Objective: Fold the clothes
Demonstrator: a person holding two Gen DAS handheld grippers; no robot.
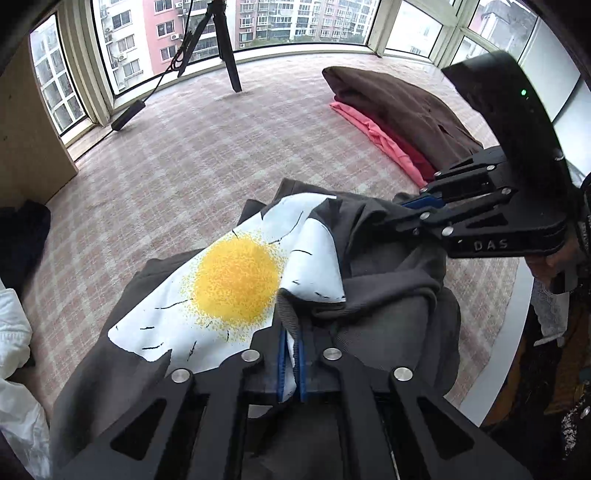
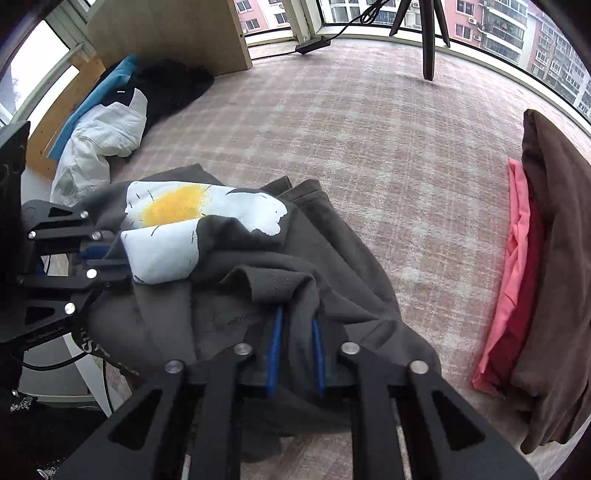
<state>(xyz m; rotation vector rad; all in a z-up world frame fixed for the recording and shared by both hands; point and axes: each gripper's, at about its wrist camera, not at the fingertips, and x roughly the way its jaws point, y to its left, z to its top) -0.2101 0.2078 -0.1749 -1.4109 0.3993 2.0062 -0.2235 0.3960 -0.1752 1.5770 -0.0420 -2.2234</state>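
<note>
A dark grey T-shirt (image 1: 388, 302) with a white and yellow fried-egg print (image 1: 236, 284) lies bunched on the pink checked surface (image 1: 203, 158). My left gripper (image 1: 291, 332) is shut on a fold at the print's edge, with cloth pinched between its blue pads. My right gripper (image 1: 413, 206) comes in from the right and clamps the shirt's far grey edge. In the right wrist view the right gripper (image 2: 296, 317) holds a ridge of grey shirt (image 2: 332, 236) between its pads. There the left gripper (image 2: 107, 254) bites the cloth beside the print (image 2: 173, 208).
A folded brown garment (image 1: 399, 107) lies on pink and red ones (image 1: 369, 133) to the right. White clothes (image 2: 99, 147) and black clothes (image 2: 173, 85) are heaped at the left by a wooden panel (image 2: 166, 33). A tripod (image 1: 221, 44) stands by the windows.
</note>
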